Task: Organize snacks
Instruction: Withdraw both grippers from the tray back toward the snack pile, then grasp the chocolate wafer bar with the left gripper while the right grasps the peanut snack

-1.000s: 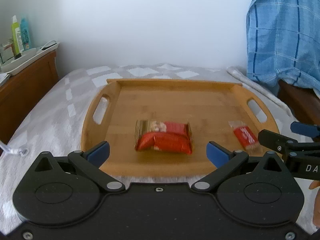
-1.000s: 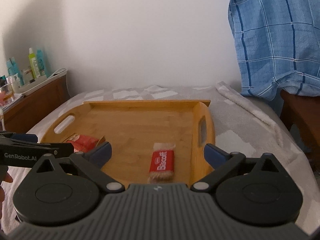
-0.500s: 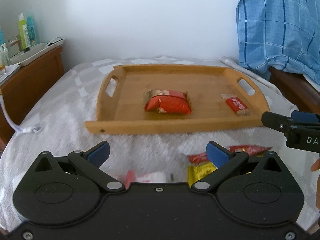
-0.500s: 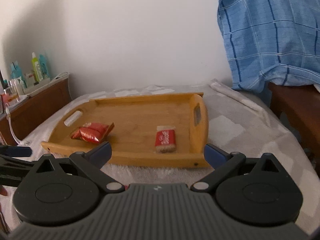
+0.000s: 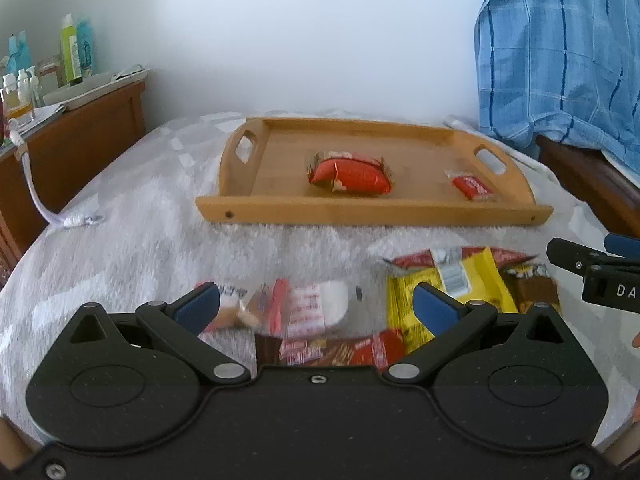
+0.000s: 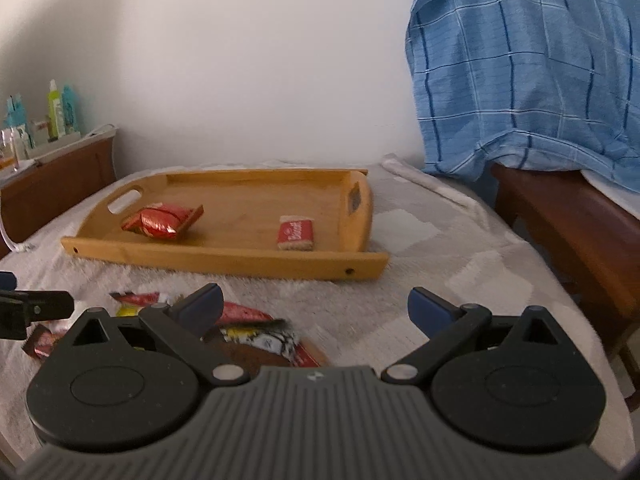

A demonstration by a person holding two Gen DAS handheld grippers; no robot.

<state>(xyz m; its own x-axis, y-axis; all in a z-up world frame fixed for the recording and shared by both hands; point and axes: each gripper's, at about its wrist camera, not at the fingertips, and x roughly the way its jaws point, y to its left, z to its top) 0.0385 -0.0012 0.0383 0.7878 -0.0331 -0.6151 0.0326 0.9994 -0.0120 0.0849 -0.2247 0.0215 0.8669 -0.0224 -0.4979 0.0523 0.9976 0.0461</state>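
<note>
Tray [image 5: 372, 210]: two snacks in. Pile [image 5: 448, 280]: waiting. My left claw [image 5: 316, 306] and right claw [image 6: 314, 306]: spread wide, empty, ready for picking.

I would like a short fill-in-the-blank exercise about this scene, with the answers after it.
1. The wooden tray holds ___ snack packets.
2. The small red biscuit packet lies nearer the tray's ___ handle than the large red packet does.
3. Both the left gripper and the right gripper have their fingers ___.
4. The yellow packet lies on the ___, outside the tray.

Answers: two; right; open; blanket
</note>
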